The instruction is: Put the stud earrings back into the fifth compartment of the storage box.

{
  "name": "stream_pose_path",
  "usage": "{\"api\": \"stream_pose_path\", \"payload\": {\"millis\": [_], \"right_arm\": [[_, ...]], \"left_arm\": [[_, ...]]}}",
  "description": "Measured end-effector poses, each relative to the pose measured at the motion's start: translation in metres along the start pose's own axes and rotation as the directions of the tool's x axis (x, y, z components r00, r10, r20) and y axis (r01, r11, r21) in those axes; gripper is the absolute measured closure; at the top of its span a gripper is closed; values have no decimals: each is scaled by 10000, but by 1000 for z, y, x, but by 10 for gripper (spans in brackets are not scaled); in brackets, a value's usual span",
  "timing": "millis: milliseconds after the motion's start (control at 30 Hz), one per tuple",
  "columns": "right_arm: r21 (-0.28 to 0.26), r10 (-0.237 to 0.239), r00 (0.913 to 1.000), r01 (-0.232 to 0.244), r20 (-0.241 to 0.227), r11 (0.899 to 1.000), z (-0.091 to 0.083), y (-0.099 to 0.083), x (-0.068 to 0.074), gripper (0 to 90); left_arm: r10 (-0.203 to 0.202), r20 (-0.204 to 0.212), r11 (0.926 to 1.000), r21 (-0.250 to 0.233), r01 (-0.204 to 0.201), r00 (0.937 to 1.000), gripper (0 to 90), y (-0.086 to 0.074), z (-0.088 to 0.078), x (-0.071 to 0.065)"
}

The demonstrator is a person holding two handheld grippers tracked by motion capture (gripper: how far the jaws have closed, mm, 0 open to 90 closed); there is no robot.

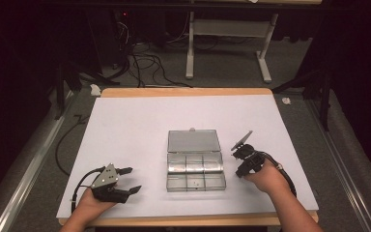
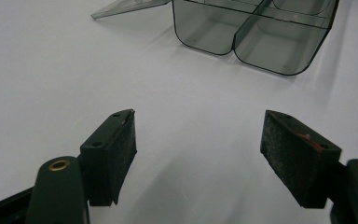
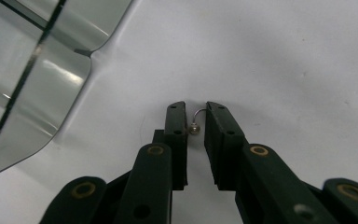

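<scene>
Left gripper (image 1: 131, 180): on white table sheet (image 1: 135, 125), left of clear compartment box (image 1: 195, 166), well apart from it. Held in left hand (image 1: 89, 205) near front edge of sheet. Jaws wide apart, nothing between them, bare sheet showing in the gap. Pads (image 2: 121, 144) clear of everything; in left gripper view, box (image 2: 256, 37) ahead of jaws, rounded corners of two compartments toward them.

Compartment box: centre of sheet, lid (image 1: 193, 140) opened flat on far side, six compartments visible. Contents cannot be told from high view.

Right gripper (image 1: 239, 162): just right of box, held in right hand (image 1: 265, 176), pointing down toward sheet. Jaws nearly together, narrow gap left. In right gripper view, small curved metal wire with ball end (image 3: 196, 122) between fingertips (image 3: 176, 114); ball against left pad. Clamped or merely touching: cannot tell. Box corner (image 3: 46, 79) at left of jaws, near but not touching.
</scene>
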State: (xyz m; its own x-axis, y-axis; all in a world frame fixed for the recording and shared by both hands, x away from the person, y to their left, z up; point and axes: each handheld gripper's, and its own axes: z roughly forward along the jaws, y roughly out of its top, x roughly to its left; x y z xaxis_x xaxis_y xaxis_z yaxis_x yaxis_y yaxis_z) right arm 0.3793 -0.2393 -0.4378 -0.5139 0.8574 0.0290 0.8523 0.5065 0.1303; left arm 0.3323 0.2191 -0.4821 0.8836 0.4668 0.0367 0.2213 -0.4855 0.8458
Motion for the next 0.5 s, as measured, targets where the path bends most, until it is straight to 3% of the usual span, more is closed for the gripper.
{"api": "stream_pose_path", "payload": {"millis": [100,500], "right_arm": [[28,169,9998,-168,-54,9999,0,0,-1,817],[133,-51,10000,50,67,9999,0,1,0,871]], "left_arm": [[-1,1,10000,-6,1,10000,273,0,0,0],[4,-10,10000,3,-4,10000,273,0,0,0]]}}
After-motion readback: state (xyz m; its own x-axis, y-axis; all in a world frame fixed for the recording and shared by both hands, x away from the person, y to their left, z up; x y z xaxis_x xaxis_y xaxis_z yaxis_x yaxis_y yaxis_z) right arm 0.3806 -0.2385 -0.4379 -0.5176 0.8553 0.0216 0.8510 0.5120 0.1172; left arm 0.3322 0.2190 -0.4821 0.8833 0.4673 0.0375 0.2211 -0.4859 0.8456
